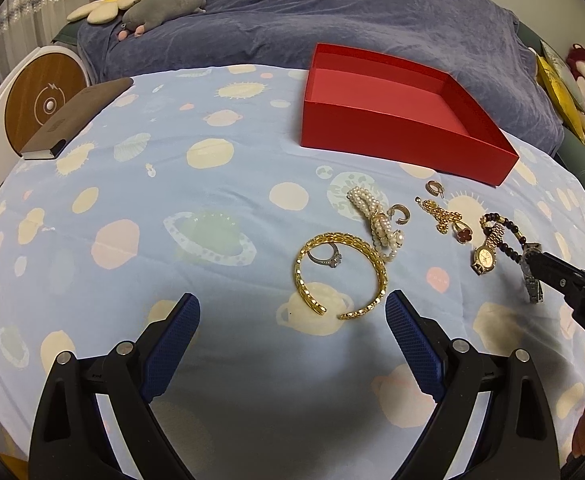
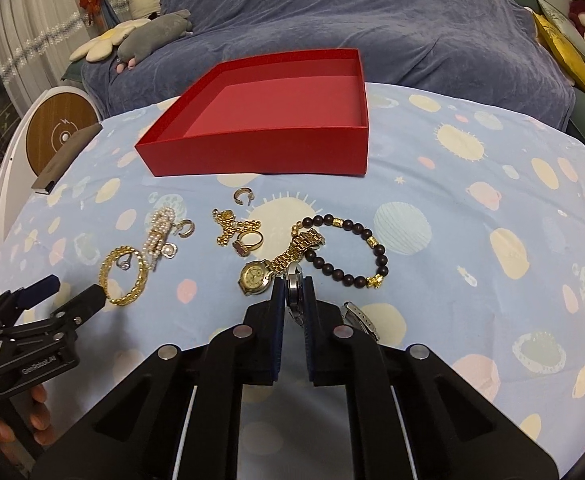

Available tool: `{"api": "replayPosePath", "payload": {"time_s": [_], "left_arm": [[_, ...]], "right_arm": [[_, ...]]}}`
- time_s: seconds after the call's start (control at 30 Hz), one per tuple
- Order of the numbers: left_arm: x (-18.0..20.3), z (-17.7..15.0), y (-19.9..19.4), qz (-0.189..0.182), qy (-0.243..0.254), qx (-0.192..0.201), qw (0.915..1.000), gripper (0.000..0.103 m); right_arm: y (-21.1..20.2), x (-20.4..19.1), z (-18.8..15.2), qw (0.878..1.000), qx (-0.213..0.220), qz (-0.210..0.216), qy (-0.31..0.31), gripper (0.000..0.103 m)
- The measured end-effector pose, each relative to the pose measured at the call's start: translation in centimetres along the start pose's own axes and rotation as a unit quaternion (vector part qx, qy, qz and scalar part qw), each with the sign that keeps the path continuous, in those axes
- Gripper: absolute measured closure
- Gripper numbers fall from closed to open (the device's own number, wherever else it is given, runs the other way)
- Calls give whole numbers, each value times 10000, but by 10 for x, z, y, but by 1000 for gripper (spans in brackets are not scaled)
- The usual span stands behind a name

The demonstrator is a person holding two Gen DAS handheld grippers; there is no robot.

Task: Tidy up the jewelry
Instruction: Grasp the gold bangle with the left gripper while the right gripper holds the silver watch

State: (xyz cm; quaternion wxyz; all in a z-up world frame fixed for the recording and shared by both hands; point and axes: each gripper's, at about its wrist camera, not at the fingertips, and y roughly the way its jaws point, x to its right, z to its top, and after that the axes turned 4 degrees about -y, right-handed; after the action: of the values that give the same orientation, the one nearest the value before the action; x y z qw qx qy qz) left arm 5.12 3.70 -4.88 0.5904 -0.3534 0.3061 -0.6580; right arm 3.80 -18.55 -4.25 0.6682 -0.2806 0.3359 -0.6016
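An empty red box (image 1: 396, 128) (image 2: 268, 136) stands at the back of the patterned cloth. Jewelry lies in front of it: a gold cuff bracelet (image 1: 340, 274) (image 2: 124, 280) with a silver ring (image 1: 326, 258) inside, a pearl bracelet (image 1: 376, 220) (image 2: 158, 236), a gold chain (image 1: 438, 212) (image 2: 232, 226), a gold ring with red stone (image 2: 248, 242), a gold watch (image 1: 486, 252) (image 2: 268, 268), a dark bead bracelet (image 2: 348, 248). My left gripper (image 1: 292, 312) is open just short of the cuff. My right gripper (image 2: 292, 288) is shut on a silver watch (image 2: 294, 290) (image 1: 532, 276).
A dark notebook (image 1: 76, 120) lies at the cloth's back left beside a round wooden-topped device (image 1: 44, 104). A blue-covered bed with plush toys (image 1: 164, 8) runs behind the table. Two small hoop earrings (image 2: 243, 196) (image 2: 186, 227) lie among the jewelry.
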Motion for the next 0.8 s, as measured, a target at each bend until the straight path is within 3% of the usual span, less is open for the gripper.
{"api": "replayPosePath", "payload": {"time_s": [0.17,0.43,0.47,0.5,0.57,0.67,0.8], "left_arm": [[7,-5,1,-183,74,-54,9998,11],[19,-1,26,68,140,6,9999,12],[20,-1,27,75,153,6,9999,17],[22,-1,28,40,184,-9,9998,30],[26,-1,27,30,278,14,9996,33],[31,-1,26,-14,360,27,9993,48],[35,-2,24,-98,434,18,9990,49]], "right_arm": [[-22,-4,-14,9997,-66,217,105,96],[-20,-4,-19,9996,-92,254,79,97],[-20,-4,-19,9996,-81,255,72,97],[-21,-3,-19,9996,-74,257,68,97],[-20,-2,-20,9996,-83,262,74,97],[-18,0,-21,9995,-122,266,101,97],[-19,1,-21,9995,-121,265,115,97]]}}
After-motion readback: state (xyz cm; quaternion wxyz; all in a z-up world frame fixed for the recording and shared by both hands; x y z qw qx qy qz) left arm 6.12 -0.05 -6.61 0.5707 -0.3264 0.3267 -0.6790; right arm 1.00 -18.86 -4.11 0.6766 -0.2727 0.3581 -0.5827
